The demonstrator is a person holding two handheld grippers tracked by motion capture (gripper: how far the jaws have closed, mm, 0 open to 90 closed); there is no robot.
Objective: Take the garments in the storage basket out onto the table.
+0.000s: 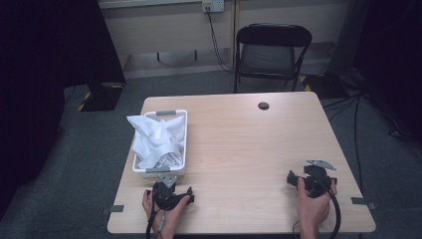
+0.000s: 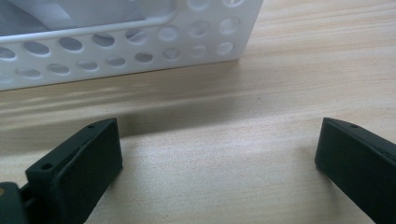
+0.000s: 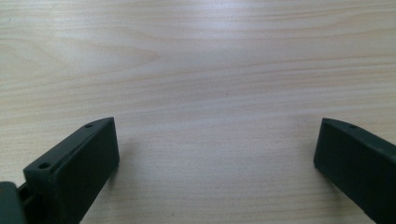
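Hands rest low at the near edge of the pale wood-grain table (image 1: 249, 149), each holding a black two-jaw tool. The left gripper (image 2: 219, 154) sits just in front of the white perforated plastic basket (image 2: 140, 56), jaws spread wide with nothing but bare tabletop between them. The right gripper (image 3: 217, 154) waits well apart on the far right, its jaws spread just as wide over bare wood, pinching nothing.

The work looks to be that crumpled white cloth (image 1: 157, 139), heaped in the basket at the table's left side and rising above the rim at the far end. Here is the risk, as I read it: the basket is light and the cloth is bunched, so a grab at one fold could drag the whole basket along or tip it toward the near edge, which is close by. A low approach from the left gripper could also knock the basket's near wall, since it stands just beside it. And a pinch on a single layer may slip and leave the bundle half out.

Around them, the tabletop is smooth, with a dark round cable hole (image 1: 263, 105) near the far edge. Beyond stands a black folding chair (image 1: 271, 50) on grey carpet, cables trailing from a wall socket (image 1: 213, 5), and dark drapes at both sides.
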